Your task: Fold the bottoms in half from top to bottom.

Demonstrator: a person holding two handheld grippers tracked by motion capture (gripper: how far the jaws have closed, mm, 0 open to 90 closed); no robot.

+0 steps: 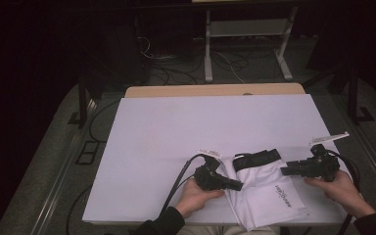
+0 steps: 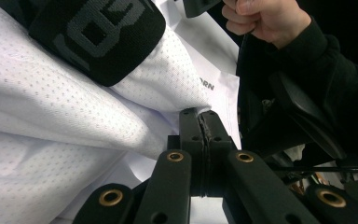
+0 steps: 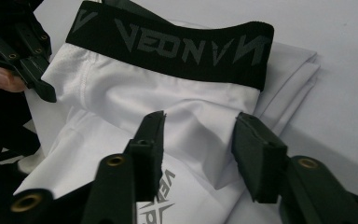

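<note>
White shorts (image 1: pixel 267 188) are lying folded at the tabletop's (image 1: pixel 176 127) near edge, black waistband farthest away; the left gripper (image 1: pixel 237 185) is pinching their left edge shut, while the right gripper (image 1: pixel 285 171) is hovering just right, fingers (image 3: pixel 150 140) spread.

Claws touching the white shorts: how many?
1, perhaps 2. The left claw is shut on the white shorts at their left edge; the right claw stands open at their right side, contact unclear.

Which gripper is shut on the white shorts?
The left gripper: its jaws are pressed together on a fold of the white shorts. The right gripper hovers over the fabric below the black waistband, jaws apart, holding nothing.
</note>
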